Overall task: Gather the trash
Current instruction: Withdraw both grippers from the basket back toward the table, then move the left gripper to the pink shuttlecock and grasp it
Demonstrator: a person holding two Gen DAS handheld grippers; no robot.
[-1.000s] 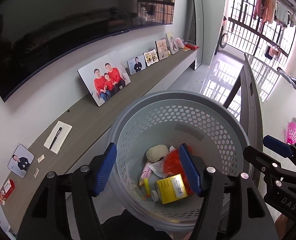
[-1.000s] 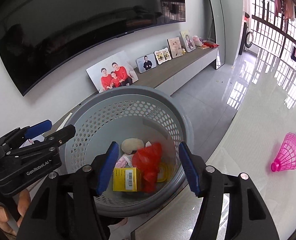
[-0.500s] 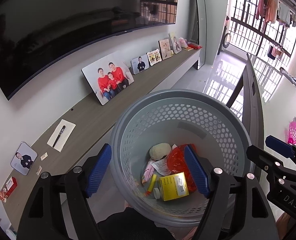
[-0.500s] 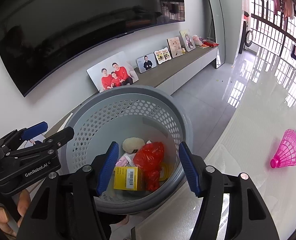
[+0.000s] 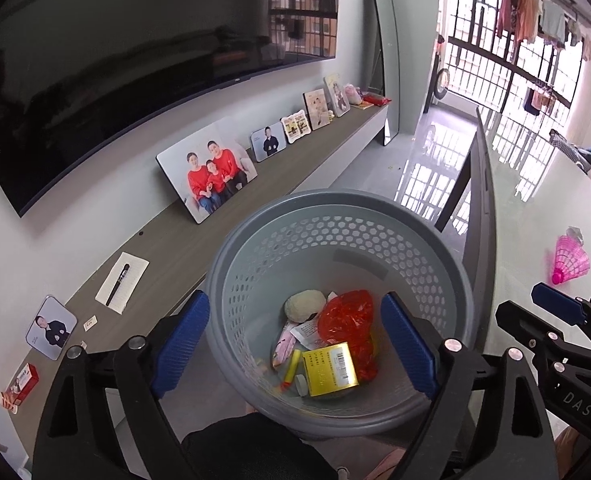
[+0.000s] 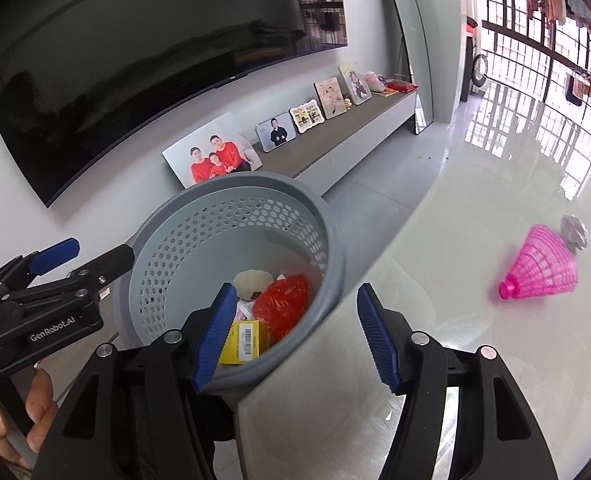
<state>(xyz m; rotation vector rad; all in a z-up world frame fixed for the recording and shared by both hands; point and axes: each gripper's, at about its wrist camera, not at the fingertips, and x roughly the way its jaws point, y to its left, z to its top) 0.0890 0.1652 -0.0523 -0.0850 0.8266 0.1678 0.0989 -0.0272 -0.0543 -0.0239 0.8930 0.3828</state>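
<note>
The right gripper [image 6: 295, 336] has swung rightward since a second ago, off the grey basket [image 6: 335, 248] and over the pale table [image 6: 435, 320]; its jaws stand spread and empty; the left gripper [image 5: 295, 344] stays spread above the basket, holding nothing; that reads as the reach for the next piece. The pink shuttlecock [image 6: 539, 270] lies ahead and to the right of the right gripper, well apart; it rests on its side, long axis roughly across the view, cork nose toward the gripper, skirt away; a crumpled silver scrap [image 6: 574, 232] sits just beyond it.
</note>
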